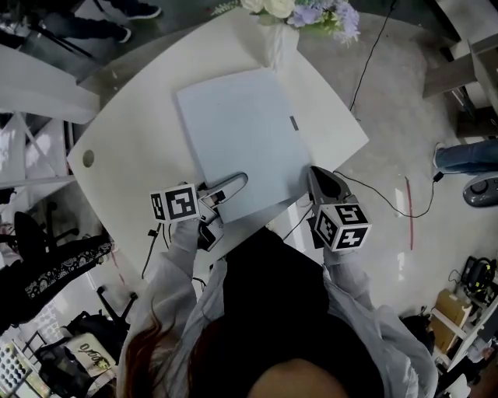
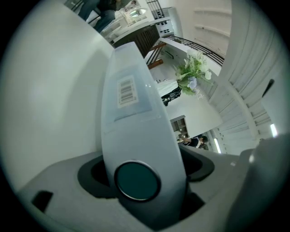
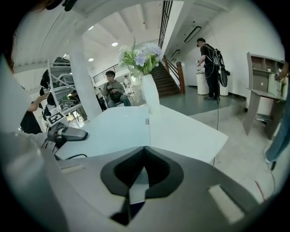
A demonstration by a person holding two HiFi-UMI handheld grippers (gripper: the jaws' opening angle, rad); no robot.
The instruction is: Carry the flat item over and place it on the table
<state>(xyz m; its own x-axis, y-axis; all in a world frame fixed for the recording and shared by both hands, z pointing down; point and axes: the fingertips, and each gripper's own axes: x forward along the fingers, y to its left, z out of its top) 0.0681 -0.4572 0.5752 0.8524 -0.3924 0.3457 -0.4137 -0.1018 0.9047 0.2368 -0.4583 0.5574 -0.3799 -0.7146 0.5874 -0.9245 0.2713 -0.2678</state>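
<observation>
A thin, pale blue-grey flat item (image 1: 241,132) lies flat on the white table (image 1: 132,148). My left gripper (image 1: 233,185) is at the item's near left edge. Its upper finger (image 2: 131,118) lies over the item's top, and the jaws stand apart without pressing on it. My right gripper (image 1: 313,177) is at the item's near right corner. Its jaws are closed together on the thin edge of the flat item (image 3: 113,129), whose surface stretches away in front of them. The left gripper (image 3: 68,133) also shows at the left of the right gripper view.
A white vase of flowers (image 1: 311,12) stands at the table's far edge, just beyond the item, and rises as a tall vase (image 3: 149,97) in the right gripper view. A black cable (image 1: 373,194) trails over the floor on the right. People (image 3: 210,68) are in the background.
</observation>
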